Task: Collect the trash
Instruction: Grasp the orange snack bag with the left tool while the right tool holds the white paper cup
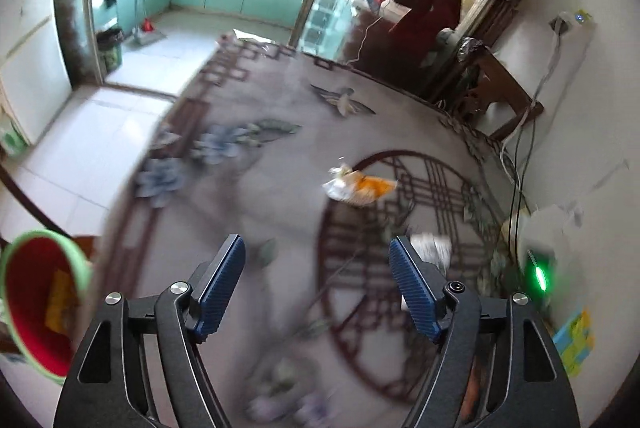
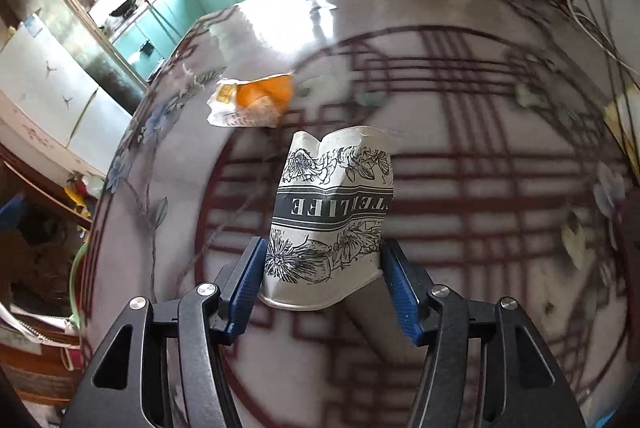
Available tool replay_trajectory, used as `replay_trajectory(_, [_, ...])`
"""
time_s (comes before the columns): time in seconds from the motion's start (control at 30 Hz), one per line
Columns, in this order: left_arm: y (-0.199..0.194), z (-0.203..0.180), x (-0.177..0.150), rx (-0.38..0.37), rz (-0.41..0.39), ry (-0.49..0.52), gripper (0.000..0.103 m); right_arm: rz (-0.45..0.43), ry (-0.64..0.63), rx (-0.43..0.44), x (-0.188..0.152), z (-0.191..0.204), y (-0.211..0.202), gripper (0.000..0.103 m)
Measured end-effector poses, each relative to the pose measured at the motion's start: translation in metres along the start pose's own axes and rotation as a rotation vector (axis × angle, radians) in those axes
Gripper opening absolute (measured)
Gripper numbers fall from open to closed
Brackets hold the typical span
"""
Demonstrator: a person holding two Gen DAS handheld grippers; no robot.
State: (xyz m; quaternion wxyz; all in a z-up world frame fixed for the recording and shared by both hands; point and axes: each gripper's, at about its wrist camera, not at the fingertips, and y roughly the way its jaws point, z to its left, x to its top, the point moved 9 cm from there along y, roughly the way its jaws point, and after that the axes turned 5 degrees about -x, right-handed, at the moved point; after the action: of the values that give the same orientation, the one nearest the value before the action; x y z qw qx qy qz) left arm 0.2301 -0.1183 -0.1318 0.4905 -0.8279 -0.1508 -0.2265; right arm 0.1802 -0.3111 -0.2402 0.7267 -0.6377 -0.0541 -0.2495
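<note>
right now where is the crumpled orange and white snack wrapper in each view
Left wrist view: the crumpled orange and white snack wrapper lies right of centre, on the patterned table beyond the open left gripper.
Right wrist view: it lies left of centre, beyond the dented floral paper cup that the right gripper grips.
Shared landmark: the dark red lattice circle printed on the table.

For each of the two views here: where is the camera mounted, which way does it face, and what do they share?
Left wrist: sits on the left hand-held gripper, angled down over the patterned table; its empty blue fingers and a red bin show.
Right wrist: sits on the right hand-held gripper, angled down at the table; its fingers flank a crumpled paper cup.
Shared: the orange snack wrapper and the cup.
</note>
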Motion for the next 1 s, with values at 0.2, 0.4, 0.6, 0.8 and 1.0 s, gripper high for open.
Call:
replay_trajectory(0.2, [0.083, -0.019, 0.02, 0.001, 0.061, -0.168, 0.074, -0.014, -0.017, -0.003, -0.011, -0.021, -0.021, 0.059])
replay_trajectory(0.4, [0.138, -0.027, 0.025, 0.066, 0.089, -0.215, 0.074, -0.032, -0.004, -0.008, -0.008, -0.032, -0.023, 0.06])
replay_trajectory(0.6, [0.155, -0.028, 0.019, 0.143, 0.091, -0.137, 0.06, -0.03, -0.014, -0.047, -0.008, -0.041, -0.018, 0.06])
replay_trajectory(0.8, [0.154, -0.032, 0.011, 0.139, 0.106, -0.04, 0.008, -0.006, 0.005, -0.058, -0.012, -0.047, -0.01, 0.06])
replay_trajectory(1.0, [0.119, -0.038, 0.014, 0.123, 0.065, 0.036, 0.003, -0.02, -0.003, -0.06, -0.01, -0.041, -0.019, 0.06])
